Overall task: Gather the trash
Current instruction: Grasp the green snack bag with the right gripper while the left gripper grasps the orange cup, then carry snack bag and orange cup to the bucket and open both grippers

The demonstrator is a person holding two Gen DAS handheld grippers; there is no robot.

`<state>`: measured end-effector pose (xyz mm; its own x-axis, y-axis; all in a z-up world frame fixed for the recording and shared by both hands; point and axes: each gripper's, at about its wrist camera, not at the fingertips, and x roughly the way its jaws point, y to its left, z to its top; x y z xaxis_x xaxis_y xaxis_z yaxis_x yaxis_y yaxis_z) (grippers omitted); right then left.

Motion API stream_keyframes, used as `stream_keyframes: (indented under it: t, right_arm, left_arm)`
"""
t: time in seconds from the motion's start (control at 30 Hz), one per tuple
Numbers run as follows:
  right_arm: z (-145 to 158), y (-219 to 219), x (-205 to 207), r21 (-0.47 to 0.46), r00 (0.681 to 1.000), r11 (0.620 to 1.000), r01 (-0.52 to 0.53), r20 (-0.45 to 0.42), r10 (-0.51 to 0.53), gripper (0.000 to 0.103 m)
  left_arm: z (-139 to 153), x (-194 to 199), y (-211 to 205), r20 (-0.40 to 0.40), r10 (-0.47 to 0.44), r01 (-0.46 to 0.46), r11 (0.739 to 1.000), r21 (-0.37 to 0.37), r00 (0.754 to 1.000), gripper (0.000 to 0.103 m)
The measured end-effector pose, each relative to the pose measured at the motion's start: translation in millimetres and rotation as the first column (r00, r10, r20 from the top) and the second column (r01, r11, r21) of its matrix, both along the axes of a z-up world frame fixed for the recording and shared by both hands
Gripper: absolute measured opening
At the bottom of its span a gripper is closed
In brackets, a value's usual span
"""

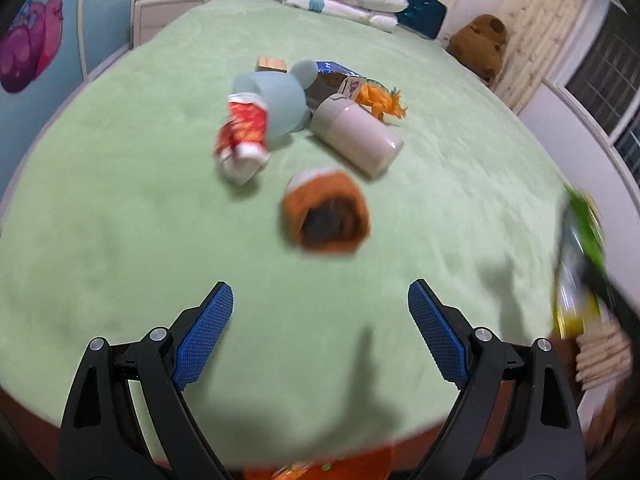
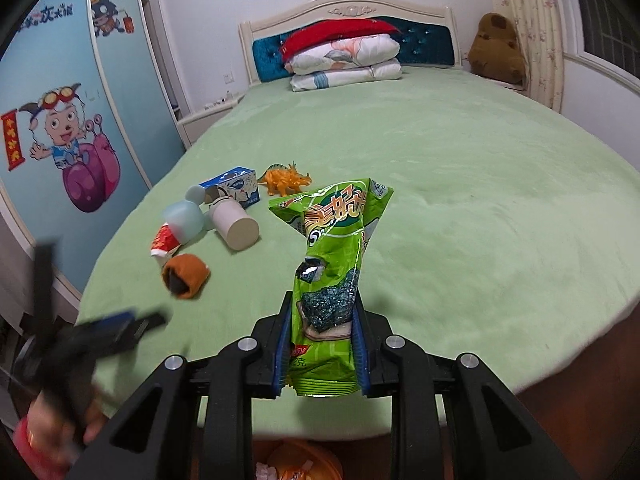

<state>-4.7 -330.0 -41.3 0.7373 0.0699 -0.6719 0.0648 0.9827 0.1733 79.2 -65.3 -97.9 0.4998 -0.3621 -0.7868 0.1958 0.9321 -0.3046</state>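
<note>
My right gripper (image 2: 322, 308) is shut on a green snack bag (image 2: 336, 248) and holds it upright above the near edge of the green bed; the bag also shows blurred at the right of the left wrist view (image 1: 580, 256). My left gripper (image 1: 320, 304) is open and empty above the bed, short of an orange rolled sock (image 1: 326, 212). A red and white crumpled wrapper (image 1: 242, 136) lies further left. An orange bin (image 2: 300, 462) with wrappers inside sits below the bed edge.
On the bed lie a pale blue cup (image 1: 276, 100), a beige cylinder (image 1: 356, 136), a blue box (image 2: 236, 186), an orange toy dinosaur (image 2: 286, 178) and a wooden block (image 1: 272, 64). Folded bedding (image 2: 344, 60) and a brown plush (image 2: 498, 48) are at the headboard.
</note>
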Motion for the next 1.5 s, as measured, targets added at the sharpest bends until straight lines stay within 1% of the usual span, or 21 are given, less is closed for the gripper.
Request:
stream_keyframes:
  t: [0.1, 0.23, 0.27, 0.3, 0.37, 0.47, 0.5, 0.6, 0.67, 0.77, 0.87, 0.93, 1.03, 1.1, 1.13, 1.23, 1.37, 1.47, 1.5]
  right_arm:
    - [1, -4, -21, 0.011, 1.0, 1.0, -0.005, 0.008, 0.005, 0.025]
    - [-4, -4, -41, 0.016, 1.0, 0.999, -0.031, 0.003, 0.031, 0.025]
    - [-6, -3, -42, 0.017, 0.999, 0.999, -0.039, -0.001, 0.039, 0.025]
    - [-8, -1, -44, 0.021, 0.999, 0.999, -0.05, -0.007, 0.05, 0.025]
    - [-11, 2, -46, 0.028, 0.998, 0.997, -0.068, -0.014, 0.068, 0.025]
    - [-13, 8, -52, 0.03, 0.996, 0.996, -0.083, -0.007, 0.083, 0.025]
    - [-13, 9, -53, 0.031, 0.996, 0.996, -0.088, -0.004, 0.088, 0.025]
    - [-12, 12, -57, 0.034, 0.995, 0.995, -0.098, 0.003, 0.098, 0.025]
    - [-11, 14, -61, 0.041, 0.995, 0.994, -0.103, 0.005, 0.103, 0.025]
    - [-10, 17, -67, 0.044, 0.994, 0.993, -0.111, 0.007, 0.111, 0.025]
    - [-10, 21, -74, 0.039, 0.992, 0.992, -0.123, 0.004, 0.123, 0.025]
    - [-11, 24, -80, 0.032, 0.991, 0.991, -0.133, 0.003, 0.133, 0.025]
    - [-15, 30, -90, 0.037, 0.988, 0.987, -0.154, -0.013, 0.155, 0.025]
    - [-21, 36, -97, 0.043, 0.984, 0.984, -0.176, -0.033, 0.177, 0.025]
    - [-24, 38, -100, 0.045, 0.982, 0.982, -0.183, -0.041, 0.185, 0.025]
    - [-42, 49, -111, 0.058, 0.972, 0.975, -0.214, -0.092, 0.218, 0.025]
    - [-79, 62, -120, 0.09, 0.95, 0.968, -0.234, -0.193, 0.247, 0.025]
    - [-114, 69, -122, 0.136, 0.923, 0.964, -0.228, -0.285, 0.259, 0.025]
    - [-124, 70, -122, 0.152, 0.913, 0.963, -0.224, -0.313, 0.261, 0.025]
  left_arm:
    - [-5, 25, -11, -0.029, 0.031, -0.031, 0.999, -0.019, 0.999, 0.087]
    - [-4, 46, -19, -0.023, 0.057, -0.056, 0.998, 0.009, 0.998, 0.087]
    - [-6, 51, -21, -0.037, 0.066, -0.066, 0.998, 0.014, 0.997, 0.083]
    - [-7, 54, -21, -0.047, 0.078, -0.077, 0.997, 0.026, 0.996, 0.067]
    - [-11, 58, -21, -0.065, 0.094, -0.09, 0.994, 0.064, 0.993, 0.046]
    - [-10, 55, -14, -0.061, 0.088, -0.085, 0.995, 0.054, 0.994, 0.033]
    - [-8, 51, -10, -0.063, 0.079, -0.076, 0.996, 0.044, 0.995, 0.031]
    - [-1, 39, -4, -0.066, 0.044, -0.042, 0.999, 0.03, 0.997, 0.03]
    - [5, 29, -2, -0.052, 0.003, -0.002, 1.0, 0.019, 0.999, 0.03]
    - [16, 2, -2, -0.019, -0.063, 0.064, 0.998, 0.022, 0.998, 0.03]
    - [25, -37, -1, 0.013, -0.146, 0.146, 0.989, 0.015, 0.989, 0.03]
    - [28, -62, -1, 0.032, -0.191, 0.19, 0.981, 0.029, 0.981, 0.03]
    - [25, -101, 3, 0.036, -0.258, 0.257, 0.966, 0.036, 0.965, 0.03]
    - [17, -121, 5, 0.035, -0.287, 0.285, 0.957, 0.057, 0.957, 0.03]
    - [9, -135, 6, 0.022, -0.311, 0.309, 0.949, 0.065, 0.95, 0.03]
    - [-14, -157, 9, -0.029, -0.346, 0.347, 0.936, 0.063, 0.938, 0.03]
    - [-67, -180, 9, -0.149, -0.376, 0.389, 0.918, 0.074, 0.915, 0.03]
    - [-100, -188, 7, -0.229, -0.374, 0.397, 0.915, 0.063, 0.899, 0.03]
    - [-110, -190, 6, -0.252, -0.367, 0.396, 0.915, 0.072, 0.895, 0.03]
